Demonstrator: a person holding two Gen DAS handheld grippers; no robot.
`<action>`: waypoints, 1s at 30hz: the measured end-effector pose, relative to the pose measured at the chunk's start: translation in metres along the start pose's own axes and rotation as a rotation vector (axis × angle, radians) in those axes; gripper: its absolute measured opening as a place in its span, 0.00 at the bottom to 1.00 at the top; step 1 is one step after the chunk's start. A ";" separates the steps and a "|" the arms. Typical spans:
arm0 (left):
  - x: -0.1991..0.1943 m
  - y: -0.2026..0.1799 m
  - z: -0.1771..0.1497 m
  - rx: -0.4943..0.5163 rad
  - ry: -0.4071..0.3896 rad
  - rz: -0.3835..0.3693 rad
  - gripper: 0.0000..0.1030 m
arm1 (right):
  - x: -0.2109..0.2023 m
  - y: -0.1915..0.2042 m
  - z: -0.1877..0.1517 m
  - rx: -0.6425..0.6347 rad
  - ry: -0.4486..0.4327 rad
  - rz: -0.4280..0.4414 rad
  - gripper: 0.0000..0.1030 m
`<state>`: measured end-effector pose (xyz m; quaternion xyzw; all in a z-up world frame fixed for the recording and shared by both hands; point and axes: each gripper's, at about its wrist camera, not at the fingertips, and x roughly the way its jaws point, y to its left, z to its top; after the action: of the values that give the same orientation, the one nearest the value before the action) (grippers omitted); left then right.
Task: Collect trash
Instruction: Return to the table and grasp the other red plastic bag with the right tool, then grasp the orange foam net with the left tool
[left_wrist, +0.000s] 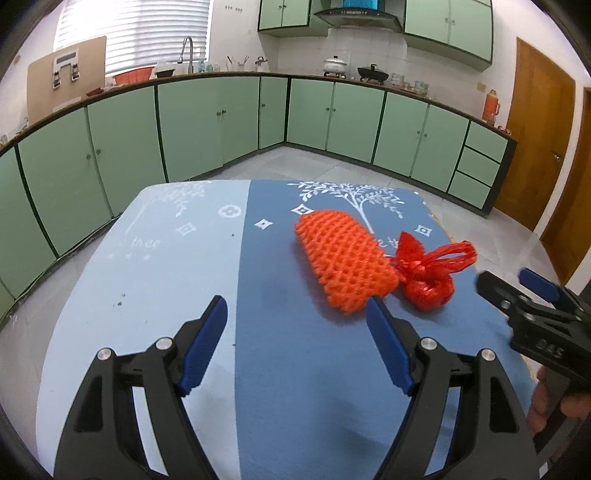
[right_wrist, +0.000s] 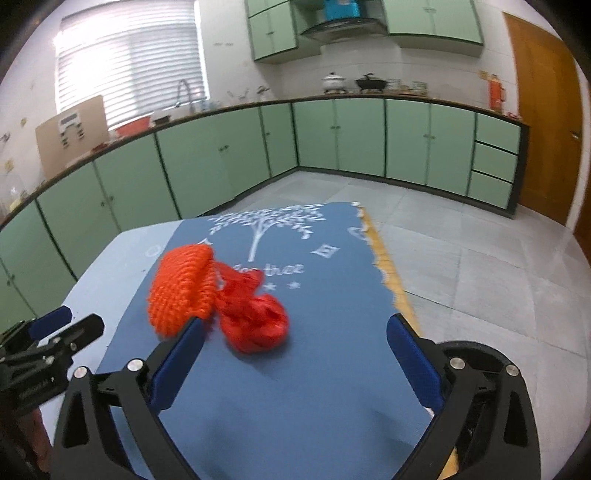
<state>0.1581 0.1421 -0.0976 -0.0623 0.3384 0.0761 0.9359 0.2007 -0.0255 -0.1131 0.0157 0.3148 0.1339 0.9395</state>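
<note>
An orange foam fruit net (left_wrist: 343, 260) lies on the blue tablecloth (left_wrist: 288, 387), with a knotted red plastic bag (left_wrist: 428, 275) touching its right end. My left gripper (left_wrist: 295, 321) is open and empty, just short of the net and to its left. My right gripper (right_wrist: 295, 338) is open and empty, with the red bag (right_wrist: 255, 323) lying just ahead between its fingers and the net (right_wrist: 183, 290) at the left finger. The right gripper also shows at the right edge of the left wrist view (left_wrist: 517, 291).
The table's far edge and right edge (right_wrist: 388, 269) drop to a grey tiled floor. Green kitchen cabinets (left_wrist: 207, 122) run along the far walls. A wooden door (left_wrist: 535, 140) stands at the right.
</note>
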 end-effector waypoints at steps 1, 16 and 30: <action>0.002 0.002 0.000 0.000 0.002 0.003 0.73 | 0.005 0.003 0.000 -0.008 0.008 0.004 0.94; 0.019 0.012 0.002 -0.023 0.024 0.001 0.73 | 0.070 0.019 0.008 -0.045 0.140 0.069 0.57; 0.032 -0.017 0.012 -0.027 0.030 -0.067 0.78 | 0.051 0.002 0.010 -0.020 0.087 0.067 0.42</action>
<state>0.1929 0.1304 -0.1076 -0.0873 0.3492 0.0482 0.9317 0.2451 -0.0097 -0.1344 0.0109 0.3531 0.1690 0.9201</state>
